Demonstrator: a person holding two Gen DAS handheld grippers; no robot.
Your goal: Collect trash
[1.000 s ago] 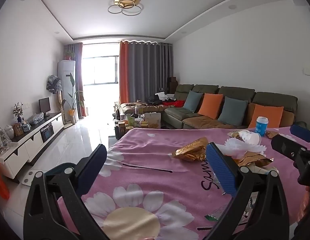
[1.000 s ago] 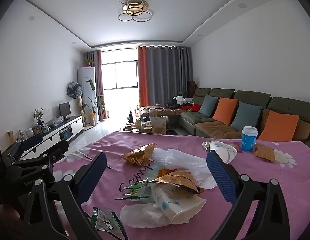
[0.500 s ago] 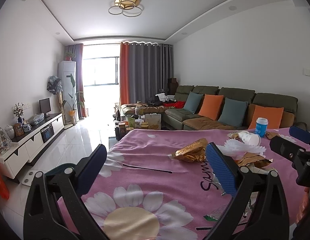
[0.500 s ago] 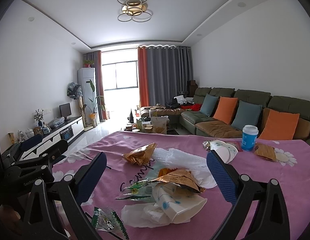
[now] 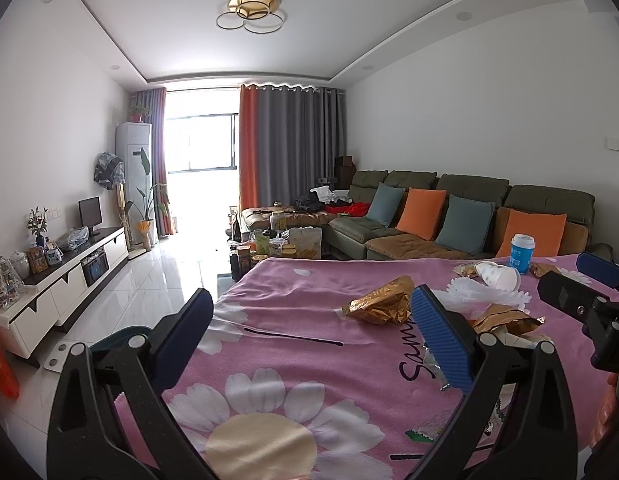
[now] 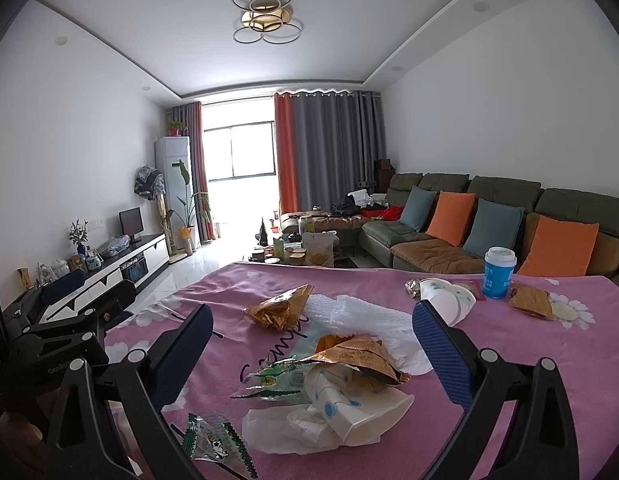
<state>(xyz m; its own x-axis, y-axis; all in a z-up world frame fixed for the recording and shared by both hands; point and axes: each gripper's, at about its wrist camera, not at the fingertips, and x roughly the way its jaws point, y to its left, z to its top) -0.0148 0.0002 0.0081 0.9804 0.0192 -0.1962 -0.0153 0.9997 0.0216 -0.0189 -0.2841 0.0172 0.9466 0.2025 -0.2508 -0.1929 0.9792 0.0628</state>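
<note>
Left gripper [image 5: 309, 332] jaws spread, empty, over pink cloth [image 5: 293, 304]. Right gripper [image 6: 311, 338] jaws spread above trash pile [image 6: 341, 376]; blue cup [image 6: 499, 279] upright behind.

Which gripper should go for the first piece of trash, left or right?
Right, probably. The right gripper is open with the crushed paper cup and gold wrapper lying between its fingers. The left gripper is open over bare pink cloth, beside the pile.

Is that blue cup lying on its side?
No, the blue cup stands upright with its white lid on top, near the cloth's far edge.
</note>
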